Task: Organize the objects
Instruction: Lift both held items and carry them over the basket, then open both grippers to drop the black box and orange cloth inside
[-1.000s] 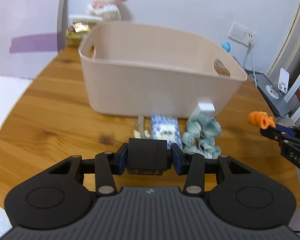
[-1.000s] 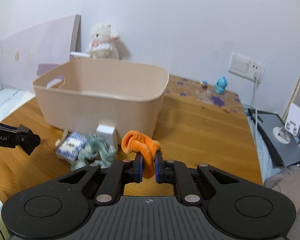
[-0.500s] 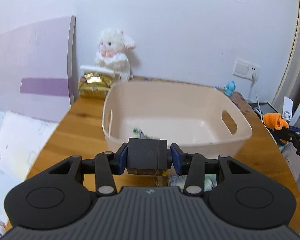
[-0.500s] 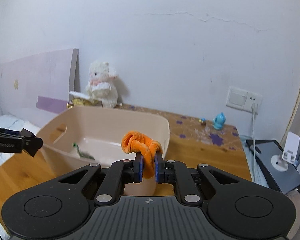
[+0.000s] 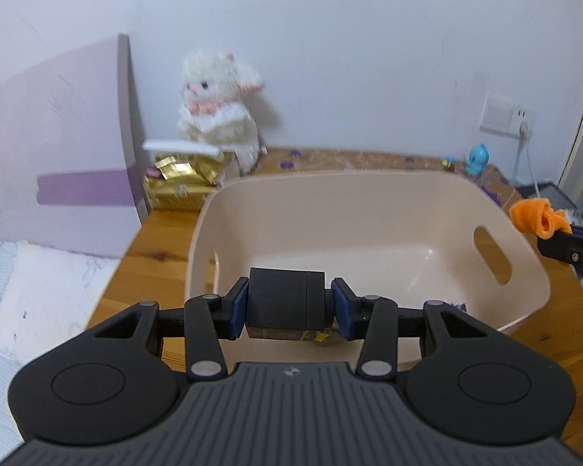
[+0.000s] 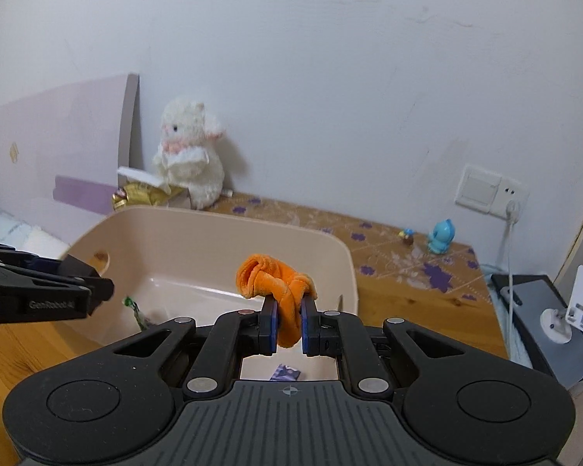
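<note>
While claws grip loads, bin waits.

A dark, boxy black block sat level at the lower centre of the left wrist view, clamped on both sides, above the near rim of a beige plastic bin. The bin, open-topped with slot handles in its end walls, filled the middle of that frame. A crumpled orange cloth was pinched at the centre of the right wrist view, above the bin's rim, its bunched folds bulging up and leftward.
</note>
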Demonstrator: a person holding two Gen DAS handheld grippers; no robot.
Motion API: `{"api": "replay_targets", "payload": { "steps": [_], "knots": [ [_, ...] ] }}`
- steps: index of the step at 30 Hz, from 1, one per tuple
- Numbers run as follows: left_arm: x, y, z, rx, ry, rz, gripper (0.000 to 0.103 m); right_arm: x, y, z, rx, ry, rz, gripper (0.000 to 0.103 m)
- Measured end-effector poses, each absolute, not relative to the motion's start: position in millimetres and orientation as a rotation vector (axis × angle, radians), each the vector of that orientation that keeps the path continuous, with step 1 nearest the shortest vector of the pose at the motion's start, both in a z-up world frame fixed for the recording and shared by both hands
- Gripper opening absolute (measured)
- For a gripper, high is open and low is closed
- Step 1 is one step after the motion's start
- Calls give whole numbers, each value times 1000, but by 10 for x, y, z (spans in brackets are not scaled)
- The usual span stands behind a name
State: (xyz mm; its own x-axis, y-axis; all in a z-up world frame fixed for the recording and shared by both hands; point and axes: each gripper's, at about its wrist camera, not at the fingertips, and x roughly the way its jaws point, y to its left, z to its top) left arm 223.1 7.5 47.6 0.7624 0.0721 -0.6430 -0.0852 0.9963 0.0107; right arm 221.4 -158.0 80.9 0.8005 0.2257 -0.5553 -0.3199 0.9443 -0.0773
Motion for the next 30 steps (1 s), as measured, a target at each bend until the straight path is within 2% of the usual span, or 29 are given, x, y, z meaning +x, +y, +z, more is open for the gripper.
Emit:
{"api": "replay_targets", "payload": {
  "steps": [12, 13, 14, 18, 20, 21, 22, 25, 28, 30],
  "knots": [
    [2605, -19, 66, 58, 856, 98, 47, 2501, -1367, 432, -172, 750, 282, 13],
    [2610, -21, 54, 63, 863, 96, 47, 2506, -1374, 425, -167, 752, 279, 17],
    [2614, -27, 44, 66, 870, 93, 47, 2503, -1384, 426, -160, 750, 275, 30],
    [2579, -14, 94, 72, 857, 86, 49, 2449, -1436, 499, -140, 708, 260, 53],
    [2535, -12, 163, 78, 835, 87, 61, 2394, -1459, 565, -141, 679, 256, 70],
    [2497, -1, 209, 79, 815, 90, 72, 2364, -1465, 598, -139, 670, 256, 73],
    [2464, 3, 251, 79, 800, 94, 75, 2328, -1479, 633, -134, 661, 257, 78],
    [2362, 26, 369, 83, 769, 97, 80, 2267, -1518, 727, -115, 647, 262, 80],
    [2236, 43, 474, 95, 737, 103, 83, 2145, -1559, 820, -100, 619, 270, 92],
    [2138, 53, 541, 106, 715, 105, 85, 2042, -1574, 877, -99, 597, 273, 95]
  ]
}}
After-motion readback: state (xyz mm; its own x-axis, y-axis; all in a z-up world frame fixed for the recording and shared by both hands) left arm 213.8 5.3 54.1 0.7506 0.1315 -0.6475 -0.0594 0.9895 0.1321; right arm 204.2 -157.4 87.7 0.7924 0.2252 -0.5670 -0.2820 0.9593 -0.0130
